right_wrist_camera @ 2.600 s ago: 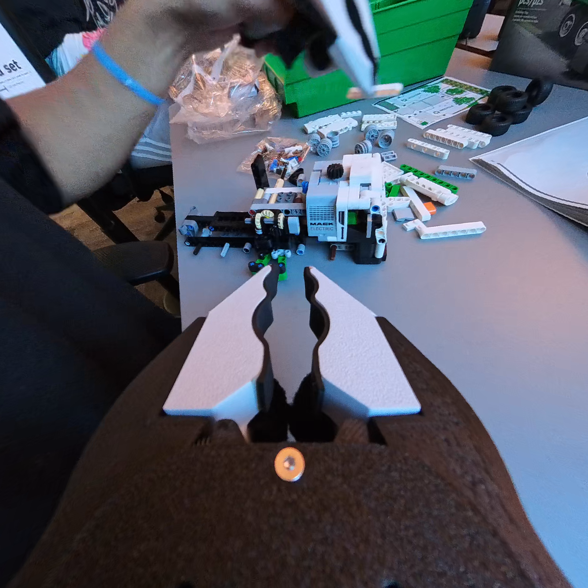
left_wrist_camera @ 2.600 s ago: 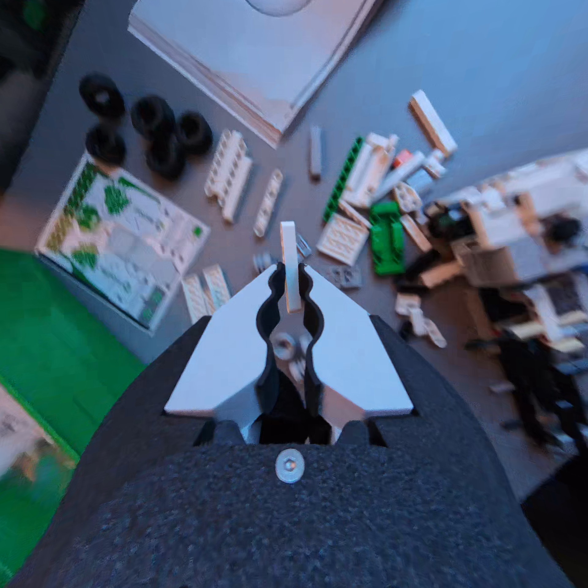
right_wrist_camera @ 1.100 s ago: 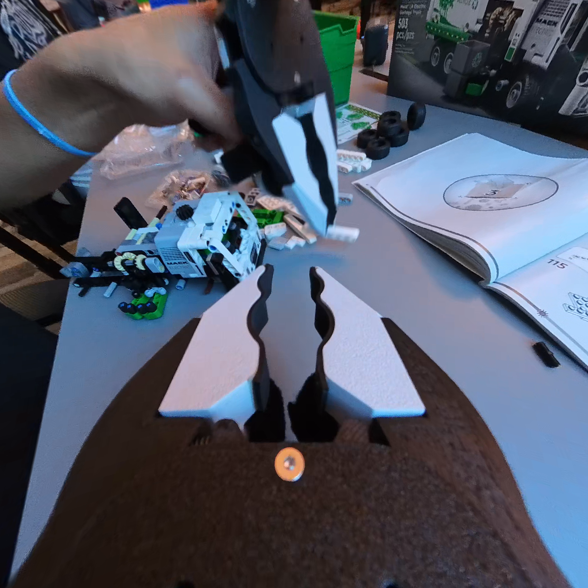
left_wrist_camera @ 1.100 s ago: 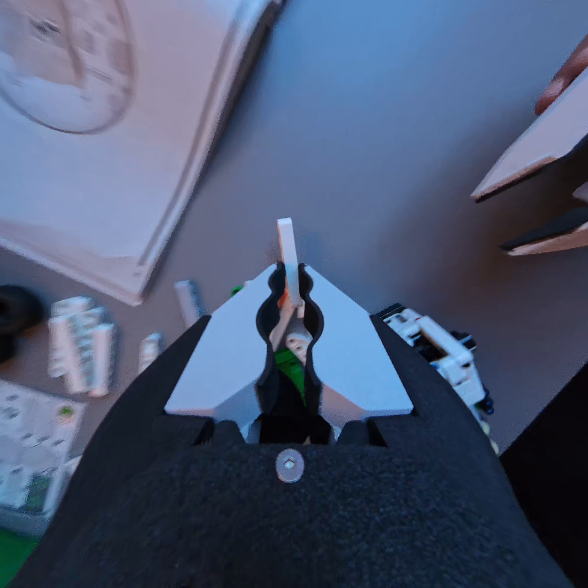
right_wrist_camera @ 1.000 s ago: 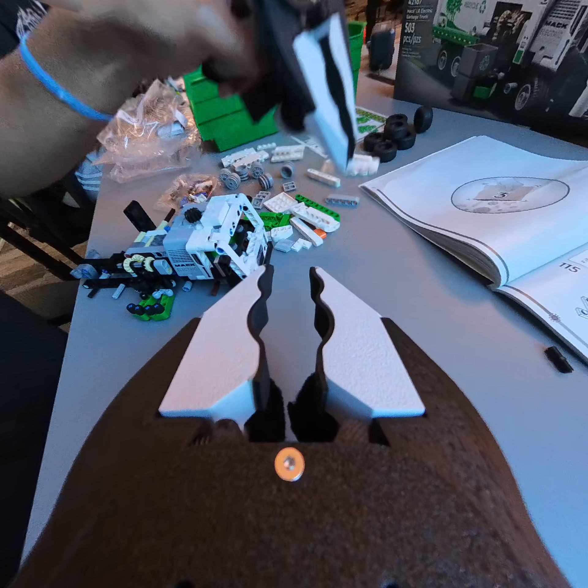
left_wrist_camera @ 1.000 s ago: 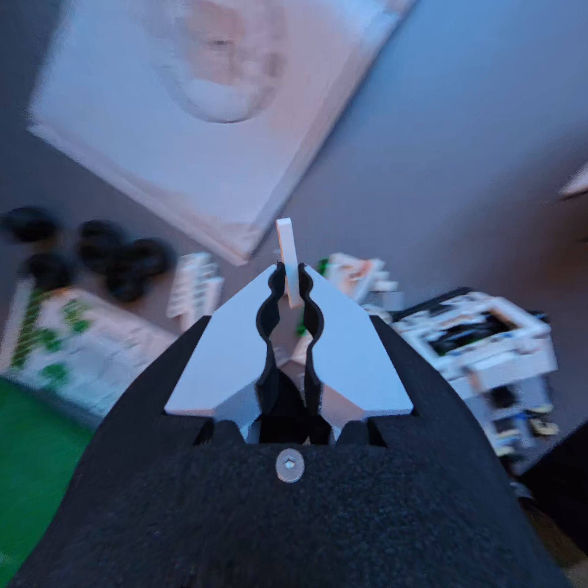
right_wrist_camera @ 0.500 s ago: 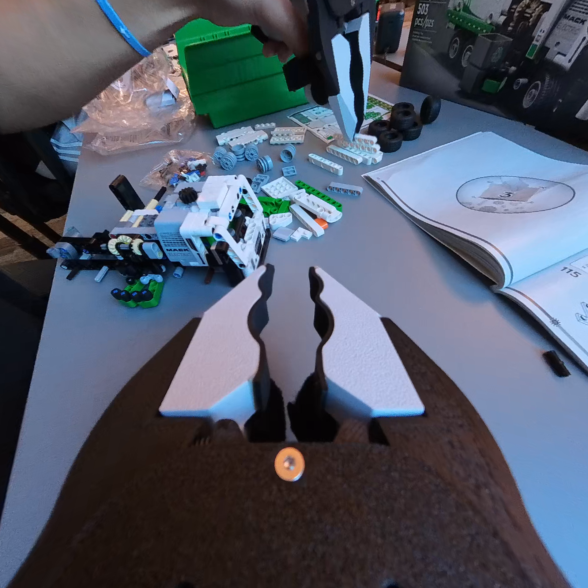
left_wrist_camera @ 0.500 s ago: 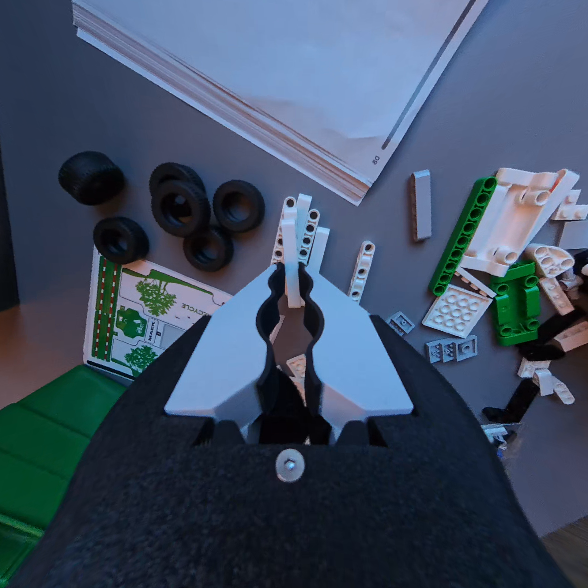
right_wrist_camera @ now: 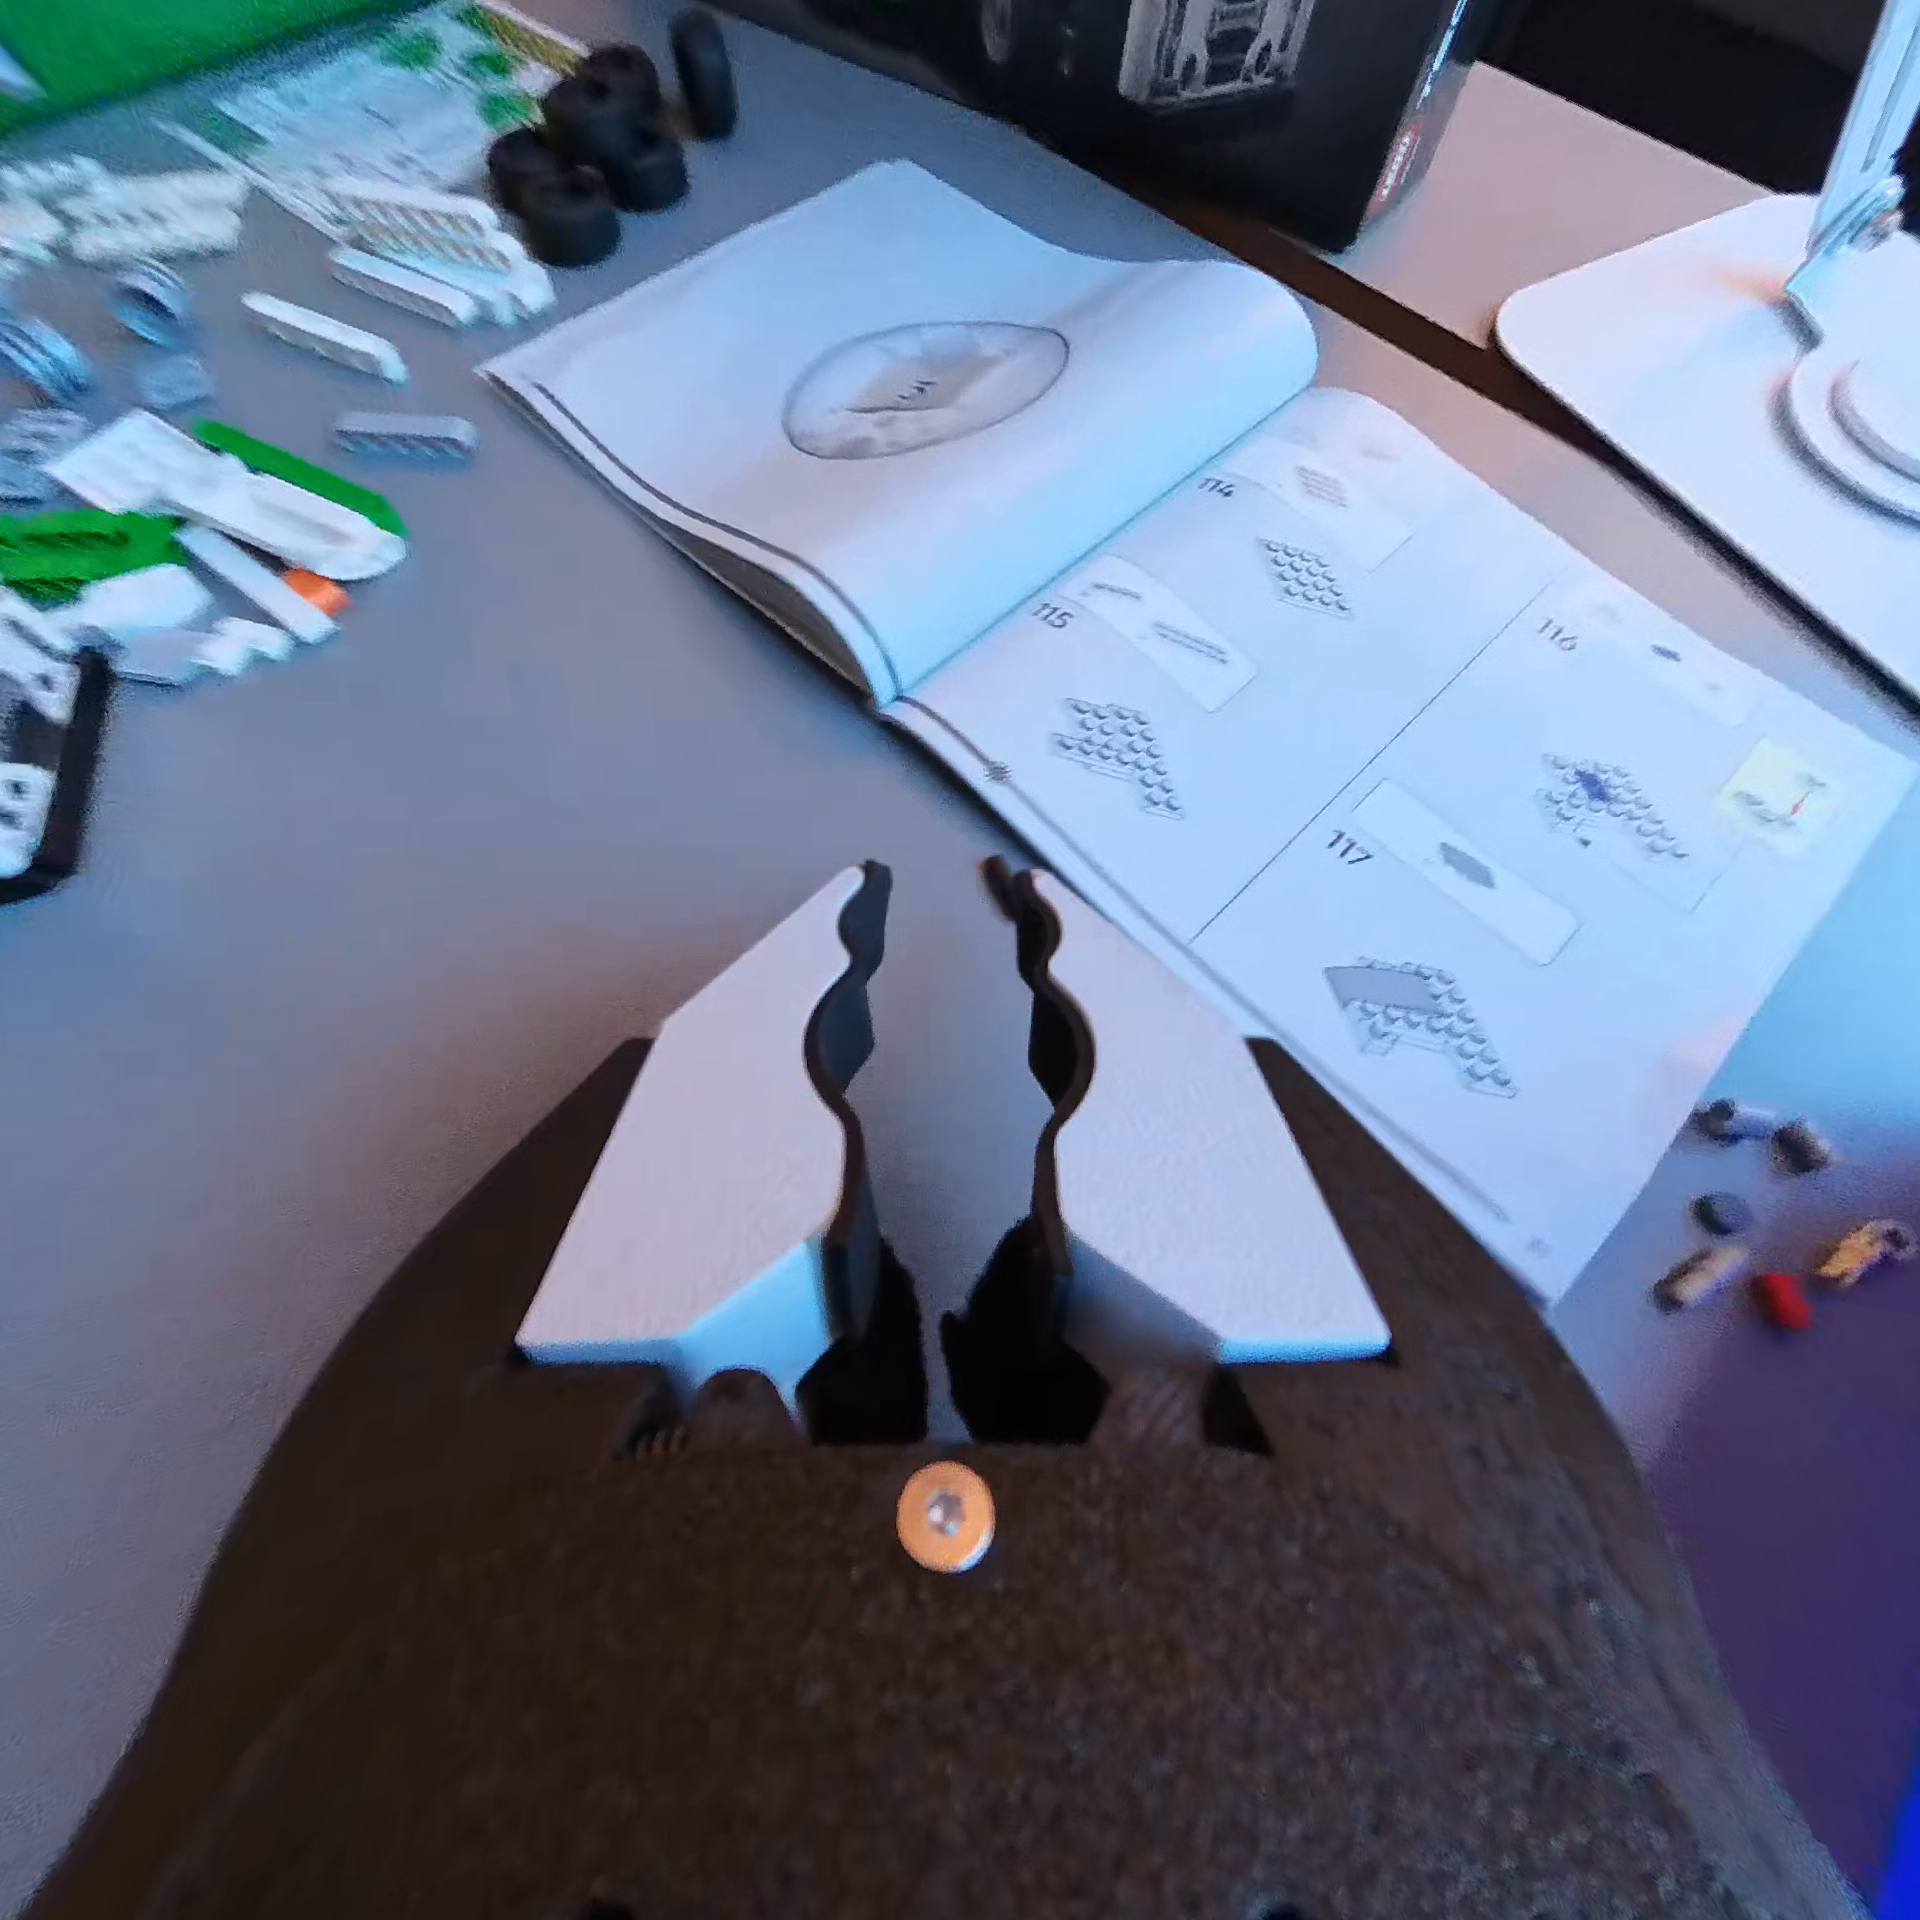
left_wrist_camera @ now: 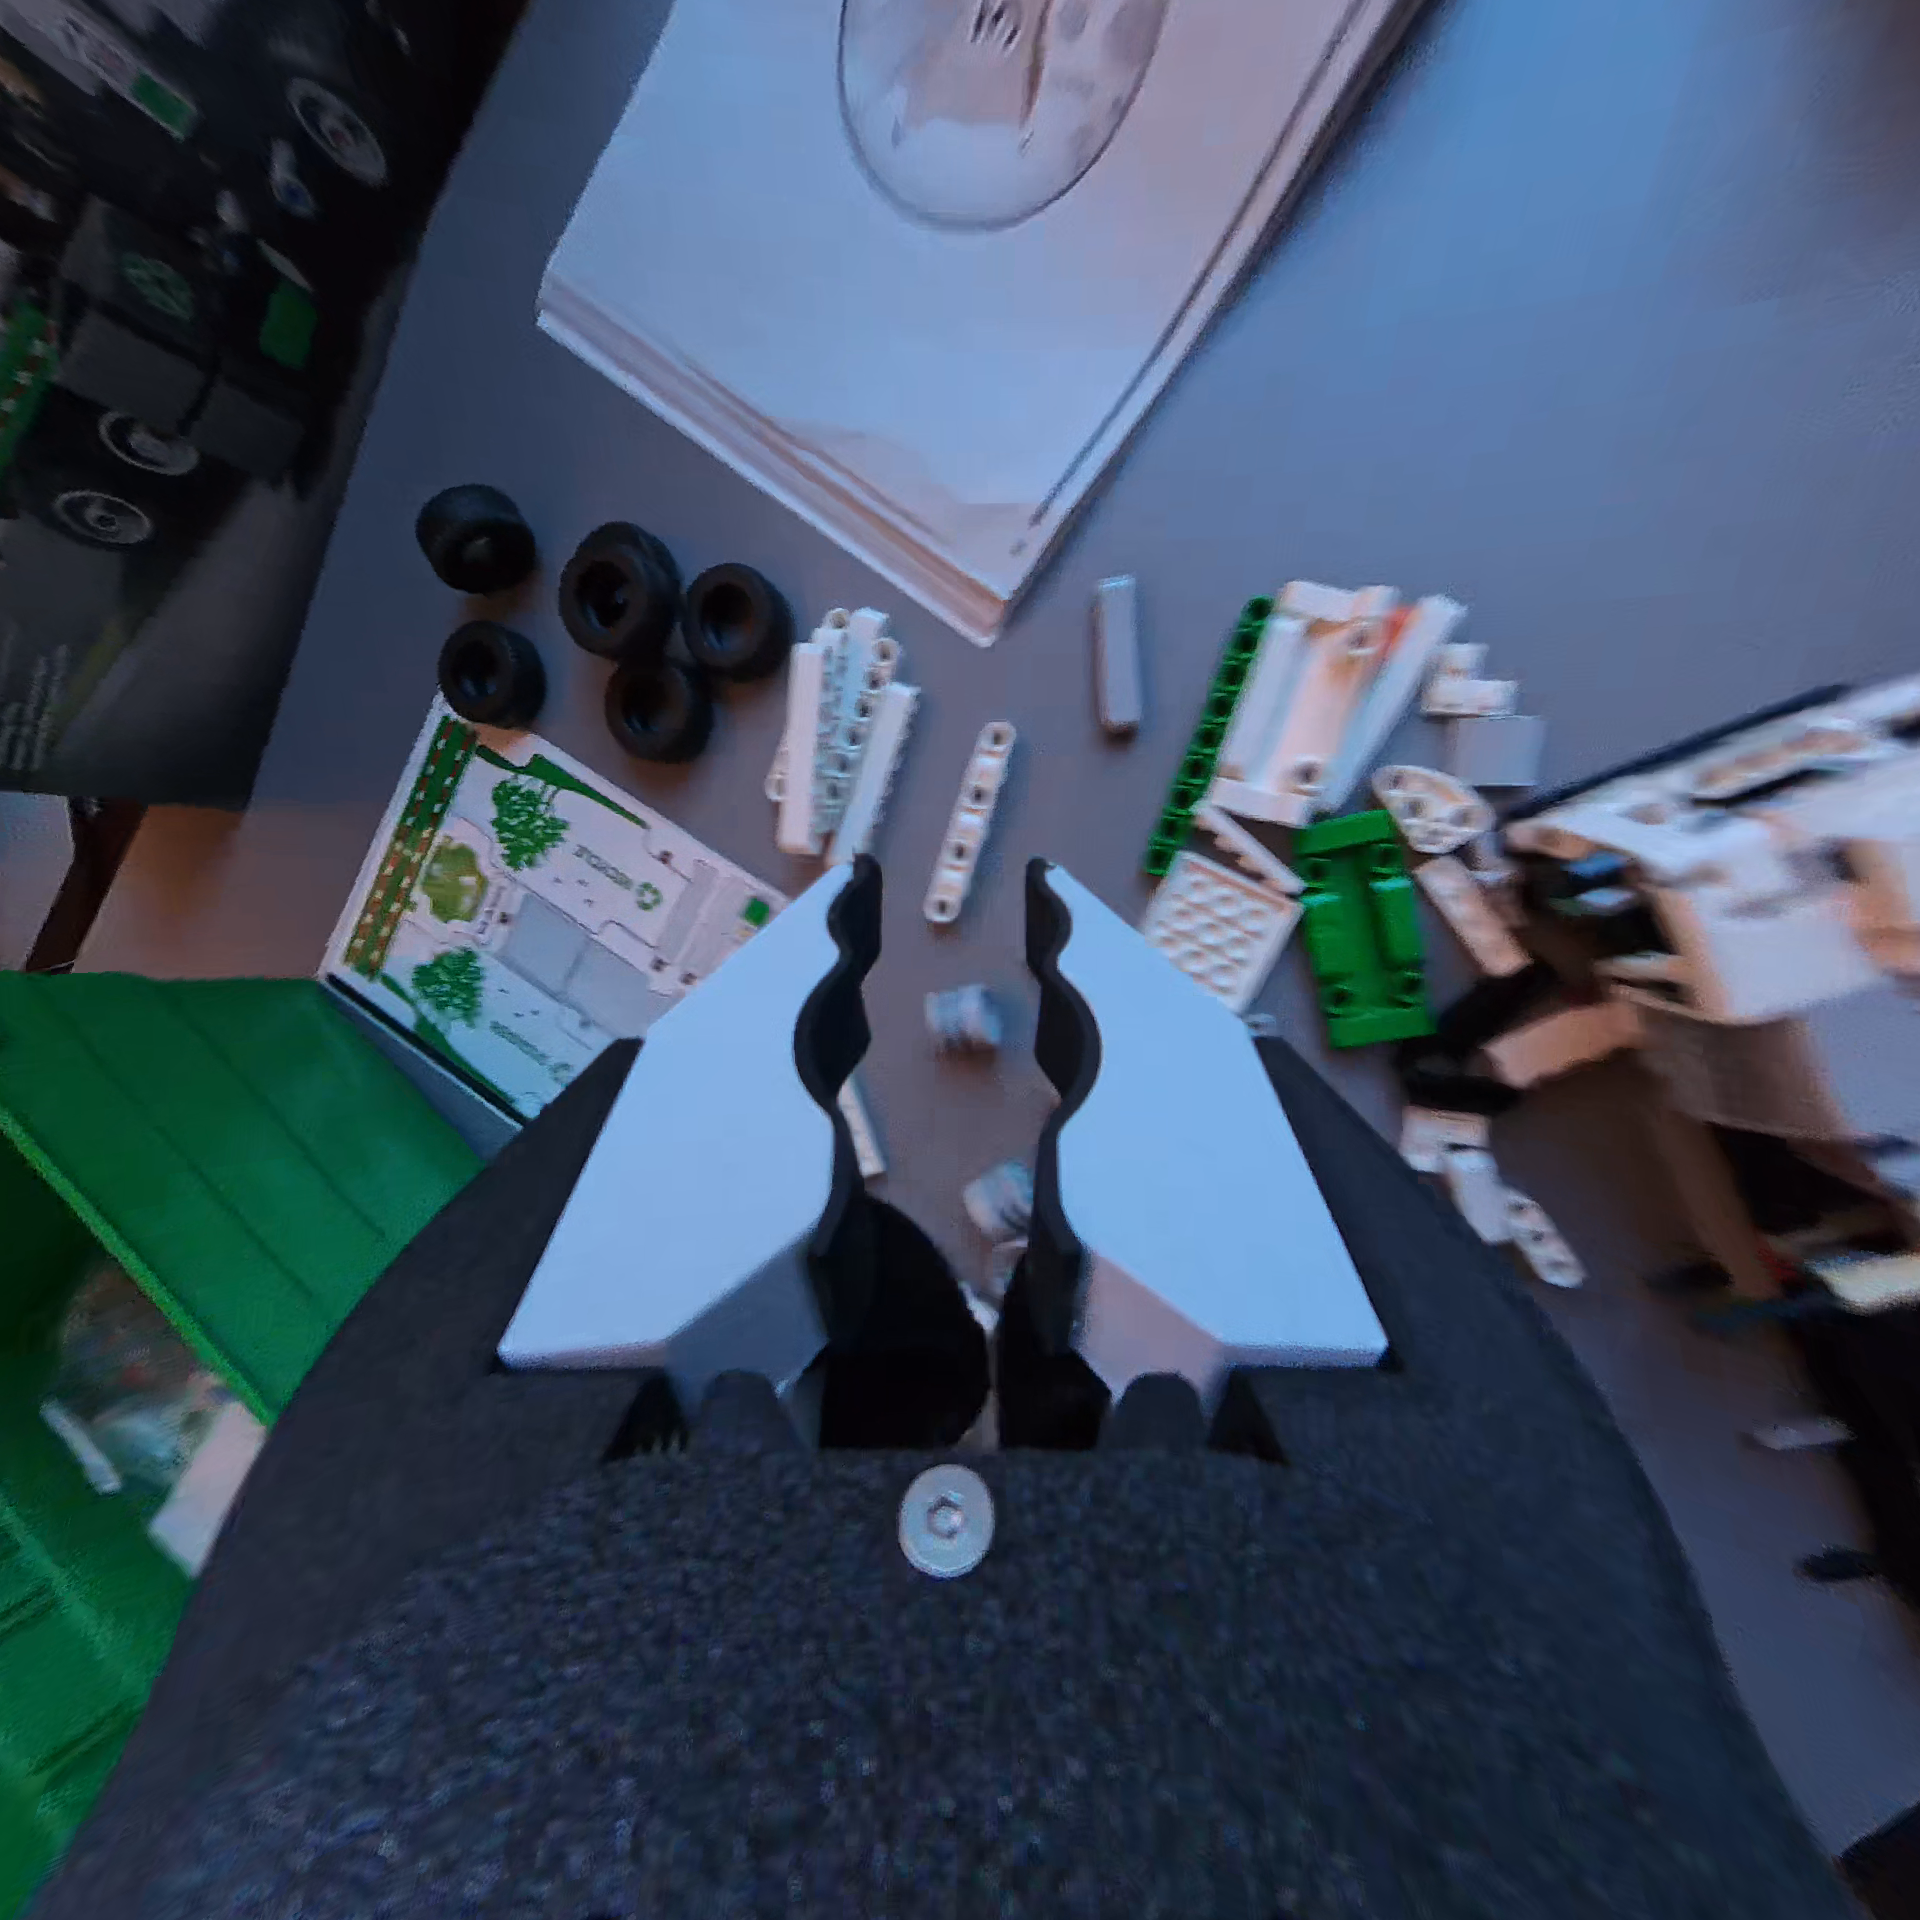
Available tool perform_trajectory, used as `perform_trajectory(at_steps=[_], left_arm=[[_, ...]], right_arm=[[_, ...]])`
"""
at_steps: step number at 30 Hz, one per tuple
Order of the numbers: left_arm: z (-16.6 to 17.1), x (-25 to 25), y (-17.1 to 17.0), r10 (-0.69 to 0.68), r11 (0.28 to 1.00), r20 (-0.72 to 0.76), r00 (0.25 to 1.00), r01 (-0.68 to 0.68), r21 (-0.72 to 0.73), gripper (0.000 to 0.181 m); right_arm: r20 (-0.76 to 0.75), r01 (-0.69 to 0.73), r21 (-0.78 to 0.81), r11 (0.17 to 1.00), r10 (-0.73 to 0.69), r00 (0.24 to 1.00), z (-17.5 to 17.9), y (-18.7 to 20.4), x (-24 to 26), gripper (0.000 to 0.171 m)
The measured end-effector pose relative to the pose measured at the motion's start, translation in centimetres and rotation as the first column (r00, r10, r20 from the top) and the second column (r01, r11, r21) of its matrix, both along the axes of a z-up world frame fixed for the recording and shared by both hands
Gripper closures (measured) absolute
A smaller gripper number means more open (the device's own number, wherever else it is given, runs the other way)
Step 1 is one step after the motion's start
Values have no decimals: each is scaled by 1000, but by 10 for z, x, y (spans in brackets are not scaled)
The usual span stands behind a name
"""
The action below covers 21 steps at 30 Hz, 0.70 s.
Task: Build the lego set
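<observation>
My left gripper (left_wrist_camera: 951, 878) is open and empty, held above loose lego parts on the grey table. Just past its tips lie a single white beam (left_wrist_camera: 971, 821) and a pile of white beams (left_wrist_camera: 842, 727). To the right are a green beam (left_wrist_camera: 1210, 727), a white plate (left_wrist_camera: 1221, 930), a green piece (left_wrist_camera: 1361, 925) and the partly built truck (left_wrist_camera: 1714, 862), which is blurred. My right gripper (right_wrist_camera: 940, 878) is open and empty, low over the table beside the open instruction booklet (right_wrist_camera: 1143, 623). A small black pin (right_wrist_camera: 995, 871) lies at its right fingertip.
Black tyres (left_wrist_camera: 623, 613) and a sticker sheet (left_wrist_camera: 540, 914) lie left of the beams, with a green bin (left_wrist_camera: 156, 1143) at the lower left. Small loose pins (right_wrist_camera: 1766, 1247) lie right of the booklet. A white stand base (right_wrist_camera: 1714, 364) and the set's dark box (right_wrist_camera: 1195, 83) stand behind.
My left gripper has opened and no longer holds the white beam it carried over the beam pile. My right gripper has swung right, from facing the truck to the booklet.
</observation>
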<state>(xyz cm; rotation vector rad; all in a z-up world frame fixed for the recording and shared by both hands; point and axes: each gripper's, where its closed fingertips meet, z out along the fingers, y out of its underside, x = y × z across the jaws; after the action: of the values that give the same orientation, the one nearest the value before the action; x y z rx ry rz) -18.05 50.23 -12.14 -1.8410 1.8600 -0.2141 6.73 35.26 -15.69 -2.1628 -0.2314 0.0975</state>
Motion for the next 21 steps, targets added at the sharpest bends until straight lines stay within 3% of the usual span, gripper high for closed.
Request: perform_trajectory(at_steps=[1, 7, 11, 15, 18, 21], left_arm=[[5, -4, -14, -5, 1000, 45, 999, 5, -4, 155], [14, -37, -83, 23, 997, 207, 978, -6, -81, 160], [11, -62, -93, 77, 996, 215, 973, -67, -55, 160], [6, -74, -98, 111, 991, 248, 962, -90, -95, 160], [-1, -82, -97, 136, 987, 244, 960, -111, -112, 160], [-5, -83, -97, 158, 982, 267, 951, -124, -141, 160]], right_arm=[[26, -5, -10, 1000, 5, 1000, -4, 6, 4, 148], [114, -47, -101, 994, 58, 992, -23, 15, 10, 153], [145, -56, -111, 992, 72, 987, -31, 14, 10, 168], [126, -13, -113, 994, 27, 992, -30, 7, 9, 168], [175, 123, -64, 990, -111, 978, -19, -8, 33, 168], [256, 428, 24, 903, -419, 871, -7, -36, 90, 168]])
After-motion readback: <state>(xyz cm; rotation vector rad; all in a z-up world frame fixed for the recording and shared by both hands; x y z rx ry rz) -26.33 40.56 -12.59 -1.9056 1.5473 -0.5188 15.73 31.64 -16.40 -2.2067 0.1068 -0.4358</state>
